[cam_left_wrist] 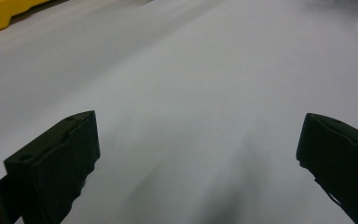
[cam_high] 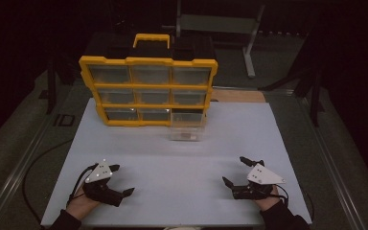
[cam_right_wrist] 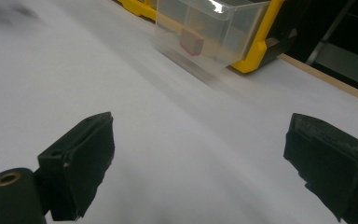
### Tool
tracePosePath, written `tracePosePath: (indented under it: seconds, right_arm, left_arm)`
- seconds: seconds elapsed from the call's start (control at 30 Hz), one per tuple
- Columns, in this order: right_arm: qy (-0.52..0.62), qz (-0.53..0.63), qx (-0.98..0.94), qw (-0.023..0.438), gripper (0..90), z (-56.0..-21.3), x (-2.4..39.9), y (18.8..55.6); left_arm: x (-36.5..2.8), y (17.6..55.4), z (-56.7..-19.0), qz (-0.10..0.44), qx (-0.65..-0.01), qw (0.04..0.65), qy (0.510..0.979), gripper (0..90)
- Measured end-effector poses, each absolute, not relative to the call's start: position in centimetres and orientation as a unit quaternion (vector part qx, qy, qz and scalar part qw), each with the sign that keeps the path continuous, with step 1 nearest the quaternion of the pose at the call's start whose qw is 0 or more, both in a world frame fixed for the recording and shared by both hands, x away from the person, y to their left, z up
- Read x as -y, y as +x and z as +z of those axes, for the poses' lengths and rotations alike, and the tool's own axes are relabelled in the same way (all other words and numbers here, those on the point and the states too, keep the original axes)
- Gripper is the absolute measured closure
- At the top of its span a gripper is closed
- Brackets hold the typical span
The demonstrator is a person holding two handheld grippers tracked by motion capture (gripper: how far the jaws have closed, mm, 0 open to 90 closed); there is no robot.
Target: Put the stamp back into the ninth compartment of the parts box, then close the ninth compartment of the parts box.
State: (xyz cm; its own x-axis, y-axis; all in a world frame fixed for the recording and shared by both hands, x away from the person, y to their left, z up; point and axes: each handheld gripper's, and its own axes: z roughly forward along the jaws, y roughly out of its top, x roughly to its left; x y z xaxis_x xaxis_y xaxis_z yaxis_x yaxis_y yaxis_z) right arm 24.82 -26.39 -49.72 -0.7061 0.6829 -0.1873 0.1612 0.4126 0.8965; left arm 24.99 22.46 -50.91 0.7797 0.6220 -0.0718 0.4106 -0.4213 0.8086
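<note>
Both hands low at the near table edge; left gripper [cam_high: 120, 180] and right gripper [cam_high: 234, 171] agape, empty.

dim dark room, white tabletop [cam_high: 182, 158], grey metal stand [cam_high: 249, 38] behind, grey floor [cam_high: 350, 143]

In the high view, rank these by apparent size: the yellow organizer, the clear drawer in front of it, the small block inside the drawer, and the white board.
1. White board
2. Yellow organizer
3. Clear drawer
4. Small block, only a faint speck here.
</note>
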Motion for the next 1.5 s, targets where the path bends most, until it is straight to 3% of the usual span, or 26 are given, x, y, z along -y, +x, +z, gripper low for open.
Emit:
tracePosePath:
  seconds: [1.13,1.5]
  right_arm:
    - [0.254,0.470,-0.799,0.276,8.6,-49.2,26.1,24.6]
    - [0.261,0.474,-0.793,0.279,8.6,-47.6,26.0,24.2]
  left_arm:
    - [-22.4,24.7,-50.7,0.124,-0.303,0.448,0.832,0.1]
    - [-22.3,24.7,-50.6,0.119,-0.299,0.457,0.829,0.1]
